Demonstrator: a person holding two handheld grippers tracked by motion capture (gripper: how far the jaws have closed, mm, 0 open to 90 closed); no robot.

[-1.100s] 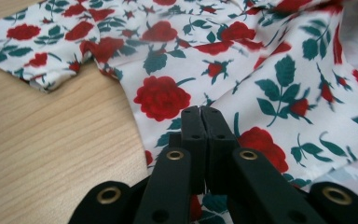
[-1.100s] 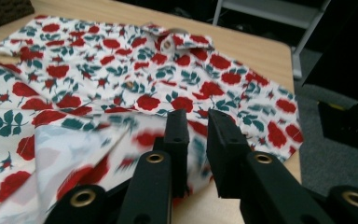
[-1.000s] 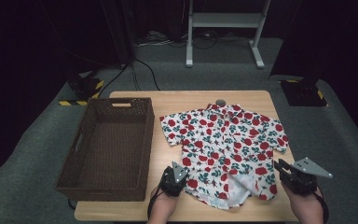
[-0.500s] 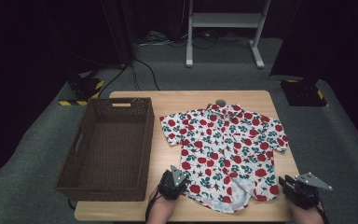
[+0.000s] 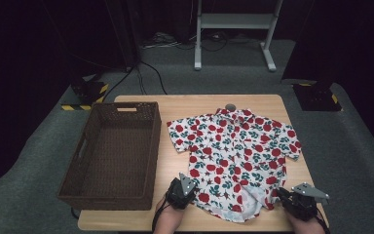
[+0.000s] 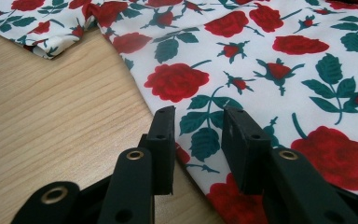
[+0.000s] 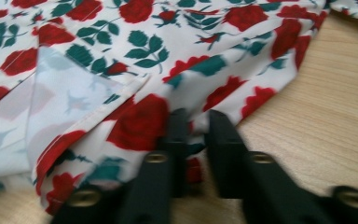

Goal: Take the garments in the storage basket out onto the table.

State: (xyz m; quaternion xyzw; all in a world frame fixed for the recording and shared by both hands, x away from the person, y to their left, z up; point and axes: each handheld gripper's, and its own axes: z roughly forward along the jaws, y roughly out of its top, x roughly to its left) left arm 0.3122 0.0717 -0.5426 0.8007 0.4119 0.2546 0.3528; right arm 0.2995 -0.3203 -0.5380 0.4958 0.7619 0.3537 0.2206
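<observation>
Roses cover the white shirt (image 5: 233, 156), which lies spread flat on the right half of the wooden table (image 5: 175, 102), collar toward the far edge and hem toward the person. Near the hem the front has flipped open, and the paler inside of the cloth (image 7: 70, 100) shows.

At the lower left corner of the shirt sits the left gripper (image 5: 181, 191). Its jaws stand apart over the edge of the fabric, one over bare wood and the other over the print, with nothing clamped between them. At the lower right corner the right gripper (image 5: 297, 202) has its jaws drawn nearly together with a bit of the hem between them; the picture is blurred there, and I cannot tell whether they actually pinch it.

Left of the shirt, just beside its sleeve, stands a dark wicker basket (image 5: 85, 146). Beyond the table, cables (image 5: 175, 41) trail on the grey floor near a metal stand (image 5: 233, 22).
</observation>
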